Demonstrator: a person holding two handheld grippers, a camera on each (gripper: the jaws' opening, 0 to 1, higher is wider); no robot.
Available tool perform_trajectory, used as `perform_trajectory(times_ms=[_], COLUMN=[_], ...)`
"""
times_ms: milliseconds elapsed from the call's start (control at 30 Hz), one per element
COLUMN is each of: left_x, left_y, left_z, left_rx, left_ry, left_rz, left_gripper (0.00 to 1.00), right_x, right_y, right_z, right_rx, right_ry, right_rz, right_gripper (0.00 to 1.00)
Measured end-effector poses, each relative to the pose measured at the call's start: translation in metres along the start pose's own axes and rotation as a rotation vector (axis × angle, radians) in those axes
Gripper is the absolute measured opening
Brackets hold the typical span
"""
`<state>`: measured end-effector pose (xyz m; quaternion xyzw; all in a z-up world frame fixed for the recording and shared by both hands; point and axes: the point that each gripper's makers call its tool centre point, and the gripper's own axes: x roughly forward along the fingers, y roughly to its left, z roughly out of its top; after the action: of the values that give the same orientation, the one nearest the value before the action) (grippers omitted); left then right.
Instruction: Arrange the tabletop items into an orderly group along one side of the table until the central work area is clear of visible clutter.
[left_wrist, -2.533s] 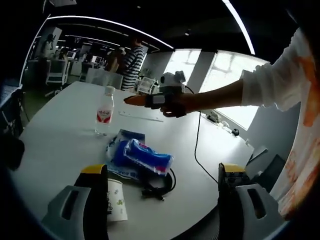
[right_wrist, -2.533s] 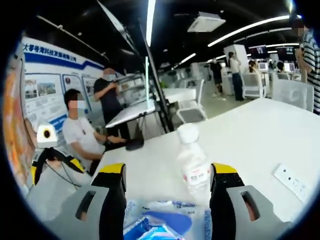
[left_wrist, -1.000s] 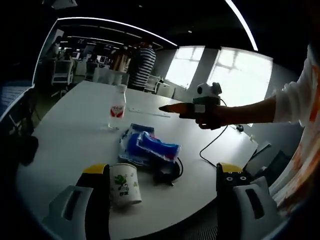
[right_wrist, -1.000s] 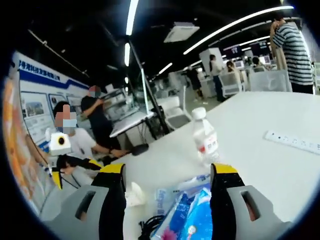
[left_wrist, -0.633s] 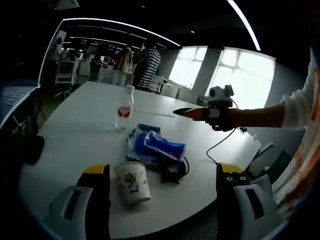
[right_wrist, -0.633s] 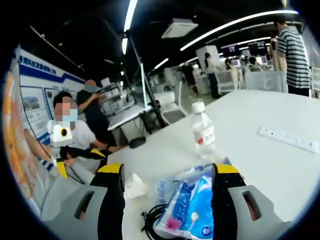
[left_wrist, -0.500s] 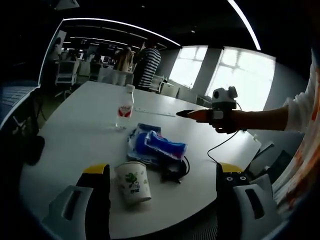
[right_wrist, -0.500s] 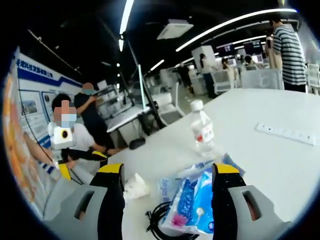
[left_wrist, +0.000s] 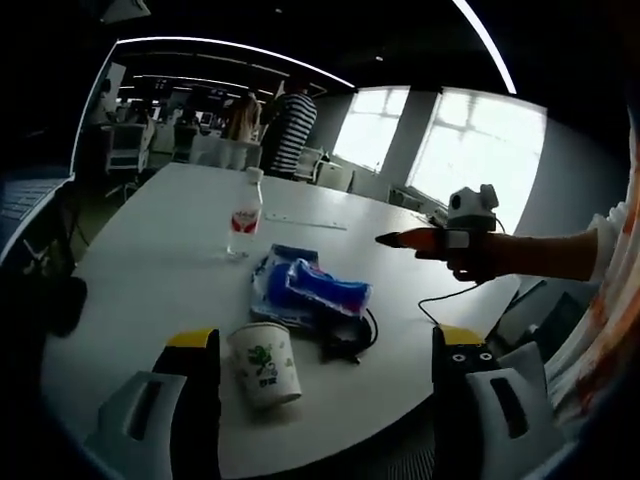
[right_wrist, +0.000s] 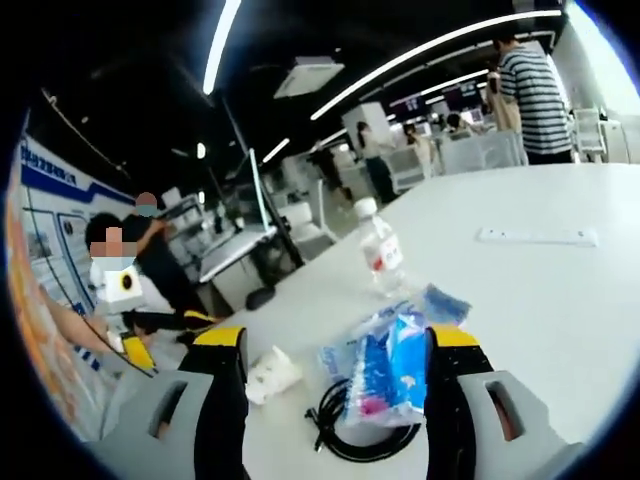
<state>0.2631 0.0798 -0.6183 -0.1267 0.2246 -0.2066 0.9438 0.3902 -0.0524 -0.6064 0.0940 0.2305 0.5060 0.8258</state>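
Observation:
On the white table (left_wrist: 150, 260) a paper cup with a green print (left_wrist: 265, 363) sits nearest my left gripper (left_wrist: 325, 338), which is open and holds nothing. Behind the cup lie blue tissue packs (left_wrist: 315, 287) on a coil of black cable (left_wrist: 347, 340). A water bottle with a red label (left_wrist: 243, 214) stands farther back. My right gripper (left_wrist: 385, 239) hovers right of the packs, held by a hand. From the right gripper view, my right gripper (right_wrist: 338, 340) is open above the cup (right_wrist: 270, 375), the packs (right_wrist: 385, 375), the cable (right_wrist: 365, 435) and the bottle (right_wrist: 380, 258).
A white power strip (left_wrist: 305, 221) (right_wrist: 537, 237) lies beyond the bottle. A thin cable (left_wrist: 440, 292) runs over the table's right side. People stand at the far end (left_wrist: 290, 130), and others sit beside the table (right_wrist: 110, 270). Bare table surrounds the cluster.
Both views have drawn back from the cluster, so the items look smaller. In the left gripper view my right gripper has moved right, away from the bottle and packs. No item has moved.

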Motion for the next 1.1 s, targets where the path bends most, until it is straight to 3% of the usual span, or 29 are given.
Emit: perform_trajectory(times_ms=[300,667,833,1100], left_x=[0.003,0.025,0.038,0.072], left_y=[0.002,0.003,0.002,0.013], left_z=[0.003,0.019,0.019,0.030], left_rx=[0.010,0.062,0.081,0.101], left_ry=[0.004,0.025,0.058,0.119], left_rz=[-0.005,-0.043,-0.067,-0.100], left_gripper=[0.89,0.89,0.88,0.85], right_x=[-0.008,-0.014,-0.019,-0.024], right_y=[0.001,-0.002,-0.008,-0.013], right_z=[-0.009,-0.015,-0.023,-0.057], right_rx=[0.026,0.084,0.174,0.267], right_ry=[0.004,-0.032,-0.065,-0.023], right_rz=[-0.026,-0.084,-0.166,-0.278], right_gripper=[0.71,0.70,0.67,0.61])
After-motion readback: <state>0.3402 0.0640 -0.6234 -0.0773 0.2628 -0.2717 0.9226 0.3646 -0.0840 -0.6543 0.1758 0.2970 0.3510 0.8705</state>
